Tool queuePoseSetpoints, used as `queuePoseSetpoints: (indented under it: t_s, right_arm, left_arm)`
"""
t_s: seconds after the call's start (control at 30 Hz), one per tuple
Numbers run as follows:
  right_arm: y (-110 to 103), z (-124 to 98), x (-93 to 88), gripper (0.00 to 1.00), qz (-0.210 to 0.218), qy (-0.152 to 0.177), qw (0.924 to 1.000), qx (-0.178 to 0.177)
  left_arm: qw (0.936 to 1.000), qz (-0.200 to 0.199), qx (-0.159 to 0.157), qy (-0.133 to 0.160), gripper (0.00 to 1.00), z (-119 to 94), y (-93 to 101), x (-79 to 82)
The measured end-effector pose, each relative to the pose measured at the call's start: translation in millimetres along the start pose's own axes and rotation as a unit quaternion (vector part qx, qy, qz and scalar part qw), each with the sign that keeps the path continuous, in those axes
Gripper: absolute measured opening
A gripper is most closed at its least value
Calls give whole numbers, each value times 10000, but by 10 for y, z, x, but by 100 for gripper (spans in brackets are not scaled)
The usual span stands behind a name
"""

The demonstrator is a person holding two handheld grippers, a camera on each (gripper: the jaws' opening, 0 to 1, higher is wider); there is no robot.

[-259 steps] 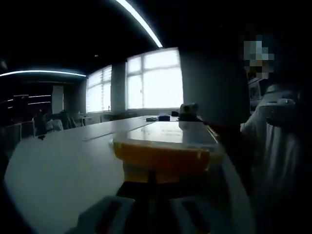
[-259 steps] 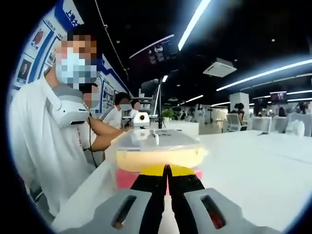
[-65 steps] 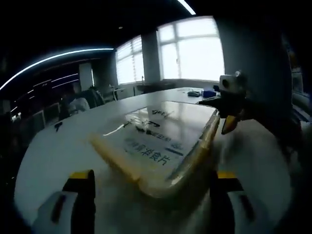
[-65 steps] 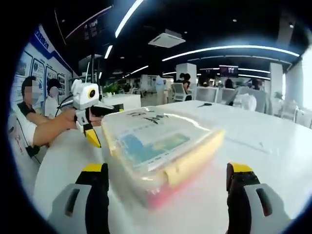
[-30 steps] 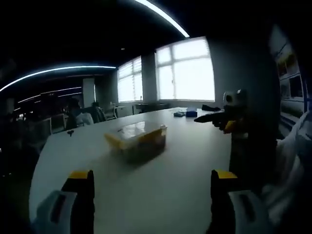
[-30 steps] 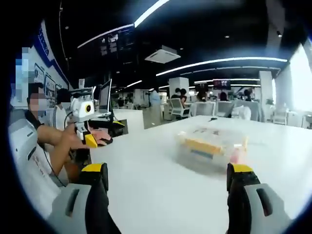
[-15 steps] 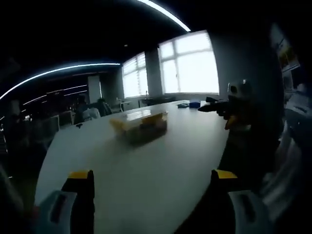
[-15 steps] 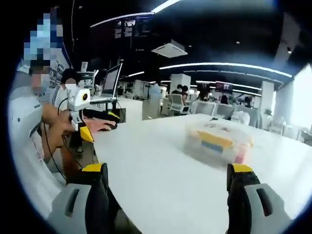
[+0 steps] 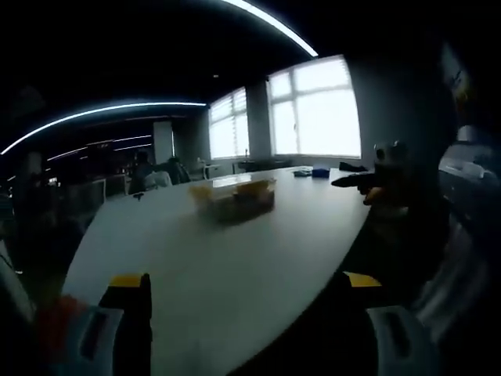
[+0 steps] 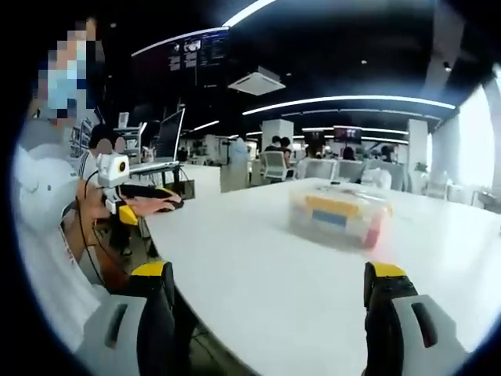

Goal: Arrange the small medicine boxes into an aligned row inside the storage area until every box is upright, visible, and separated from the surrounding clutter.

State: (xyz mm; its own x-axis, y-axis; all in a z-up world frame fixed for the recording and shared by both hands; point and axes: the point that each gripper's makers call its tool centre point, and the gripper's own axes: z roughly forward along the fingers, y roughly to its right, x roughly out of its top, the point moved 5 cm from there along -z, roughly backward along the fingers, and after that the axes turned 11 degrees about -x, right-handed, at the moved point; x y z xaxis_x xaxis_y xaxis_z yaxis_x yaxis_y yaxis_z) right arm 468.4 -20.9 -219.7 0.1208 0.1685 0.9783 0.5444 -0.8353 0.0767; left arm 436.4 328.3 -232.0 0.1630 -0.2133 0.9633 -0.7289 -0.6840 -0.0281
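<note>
Sitting on the table: the clear storage container point(image 10: 338, 213) is resting on the white table point(image 10: 258, 274), well away from both grippers; in the left gripper view the same container point(image 9: 233, 195) is lying mid-table, toward the windows point(image 9: 313, 117).
Container contents: yellow, blue and pink boxes are showing through the clear walls, and a lid seems to be sitting on top; whether the boxes are standing upright or in a row is too blurred to tell.
Right gripper: the right gripper point(image 10: 270, 294) is hanging over the near table edge with its jaws spread wide and nothing between them.
Left gripper: the left gripper point(image 9: 244, 301) is likewise gaping wide and carrying nothing; it is also showing in the right gripper view point(image 10: 117, 188), off the table beside a person in white point(image 10: 47, 219).
Surroundings: an open office is stretching behind, with ceiling light strips point(image 10: 344, 100) and people sitting at far desks.
Progress: judging by the closed container and both grippers standing clear of it, the arranging is looking finished, or at least nothing is being handled; the row itself is not checkable from here.
</note>
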Motion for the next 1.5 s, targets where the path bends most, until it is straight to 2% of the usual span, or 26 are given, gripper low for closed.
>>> queuePoseSetpoints:
  t_s: [0.3, 0.6, 0.8, 0.97, 1.1, 1.13, 1.23, 1.5]
  right_arm:
    - [-36, -127, 43, 100, -30, 29, 10000, 14]
    - [5, -294, -6, 100, -12, -5, 10000, -87]
    - [69, -261, -41, 99, 56, -27, 9999, -141]
    - [44, -229, -60, 99, 55, -55, 10000, 41]
    - [47, -225, -62, 99, 70, -59, 9999, 55]
    - [70, -217, -95, 99, 173, -157, 9997, 100]
    - [71, -220, -112, 99, 118, -232, 9996, 78]
    - [92, -214, -63, 99, 111, -176, 9998, 63]
  left_arm:
    - [9998, 124, 121, -85, 99, -96, 22, -16]
    - [9996, 26, 175, -218, 99, -265, 83, -194]
    - [9995, 43, 264, -192, 99, -336, 66, -161]
    - [9990, 1, 379, -238, 99, -437, 74, -185]
    - [9989, 19, 406, -246, 99, -451, 71, -189]
    - [9981, -8, 565, -243, 99, -526, 36, -203]
    - [9977, -60, 631, -222, 99, -556, 16, -215]
    - [9976, -26, 638, -267, 99, -567, 22, -209]
